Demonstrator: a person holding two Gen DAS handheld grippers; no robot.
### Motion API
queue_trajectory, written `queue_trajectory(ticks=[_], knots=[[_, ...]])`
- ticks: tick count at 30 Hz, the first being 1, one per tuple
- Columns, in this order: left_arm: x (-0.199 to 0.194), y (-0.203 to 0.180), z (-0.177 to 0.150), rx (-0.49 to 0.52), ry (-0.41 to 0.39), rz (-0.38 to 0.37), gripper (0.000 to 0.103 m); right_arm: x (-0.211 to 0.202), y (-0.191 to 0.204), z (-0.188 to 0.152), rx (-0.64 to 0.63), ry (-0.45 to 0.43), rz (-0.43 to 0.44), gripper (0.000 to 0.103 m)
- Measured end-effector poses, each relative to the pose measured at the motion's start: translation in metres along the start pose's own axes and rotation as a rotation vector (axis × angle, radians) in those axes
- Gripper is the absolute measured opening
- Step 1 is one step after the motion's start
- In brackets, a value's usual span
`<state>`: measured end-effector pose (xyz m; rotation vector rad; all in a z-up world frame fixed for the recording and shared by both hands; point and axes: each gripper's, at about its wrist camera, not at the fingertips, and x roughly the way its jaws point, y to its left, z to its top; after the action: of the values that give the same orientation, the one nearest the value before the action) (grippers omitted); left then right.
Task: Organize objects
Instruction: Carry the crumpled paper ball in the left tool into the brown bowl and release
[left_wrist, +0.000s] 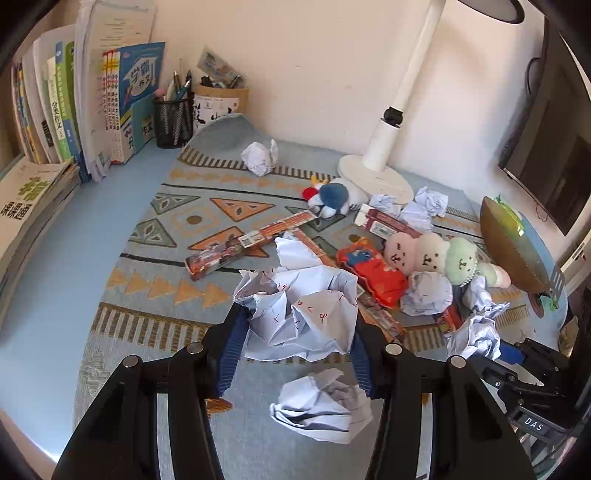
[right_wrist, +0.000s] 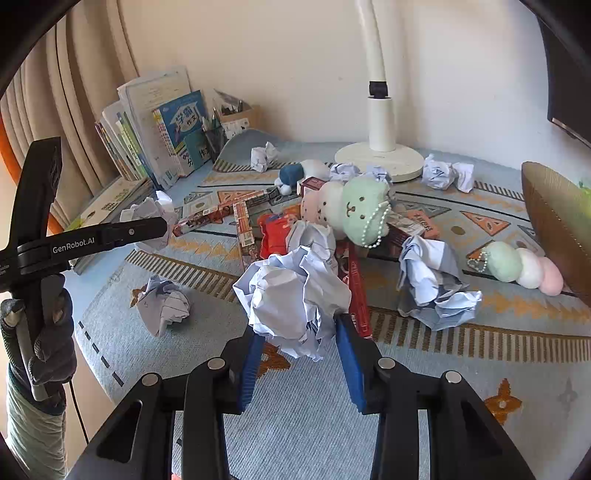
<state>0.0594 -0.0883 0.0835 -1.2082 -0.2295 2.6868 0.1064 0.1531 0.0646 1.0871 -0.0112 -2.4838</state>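
My left claw (left_wrist: 301, 334) is clamped on a big crumpled paper ball (left_wrist: 299, 314), its blue pads (left_wrist: 232, 354) pressing in from both sides; the ball bulges forward past the fingertips and is lifted above the patterned cloth (left_wrist: 147, 332) near the table's front edge. Another crumpled sheet (left_wrist: 317, 406) lies on the cloth directly below my fingers.

My right claw (right_wrist: 299, 332) grips a second paper wad (right_wrist: 291, 299) the same way, the wad filling the gap between the pads and sticking out in front. Neither ball has a clear long axis; both are lumpy and roughly round.

Ahead of the left claw a long printed box (left_wrist: 251, 240) runs diagonally, its far end toward the table's back right. Beyond it sit a red pouch (left_wrist: 373, 273), a pastel plush (left_wrist: 428, 254) lying on its side and a blue-and-white plush (left_wrist: 332, 197) just in front of the white lamp base (left_wrist: 376, 177). More loose paper wads (left_wrist: 424, 206) lie scattered around these. Books (left_wrist: 62, 110) and a mesh pen cup (left_wrist: 173, 122) stand at the back left corner, and a brown bowl (left_wrist: 513, 247) leans at the right edge.

In the right view, a loose wad (right_wrist: 432, 284) lies just right of my grip and a smaller one (right_wrist: 166, 306) to the left.
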Motion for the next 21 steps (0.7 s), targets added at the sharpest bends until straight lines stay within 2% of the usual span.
queue_trajectory(ticks=[2, 5, 10, 13, 16, 20, 21], knots=[[-0.005, -0.026, 0.005, 0.032, -0.01, -0.029, 0.048, -0.019, -0.012, 0.001, 0.023, -0.039, -0.022, 0.039], [-0.007, -0.075, 0.012, 0.09, -0.021, -0.093, 0.048, -0.052, -0.04, 0.005, 0.068, -0.103, -0.102, 0.039], [0.014, -0.175, 0.032, 0.191, 0.001, -0.237, 0.048, -0.111, -0.119, 0.012, 0.212, -0.215, -0.352, 0.039], [0.038, -0.241, 0.047, 0.25, 0.011, -0.296, 0.048, -0.133, -0.179, 0.019, 0.324, -0.237, -0.469, 0.039], [0.063, -0.294, 0.063, 0.284, 0.026, -0.366, 0.048, -0.141, -0.229, 0.027, 0.396, -0.24, -0.51, 0.039], [0.099, -0.347, 0.074, 0.324, 0.032, -0.383, 0.05, -0.136, -0.267, 0.038, 0.427, -0.22, -0.544, 0.04], [0.108, -0.355, 0.075, 0.333, 0.029, -0.387, 0.054, -0.135, -0.272, 0.038, 0.427, -0.22, -0.543, 0.044]])
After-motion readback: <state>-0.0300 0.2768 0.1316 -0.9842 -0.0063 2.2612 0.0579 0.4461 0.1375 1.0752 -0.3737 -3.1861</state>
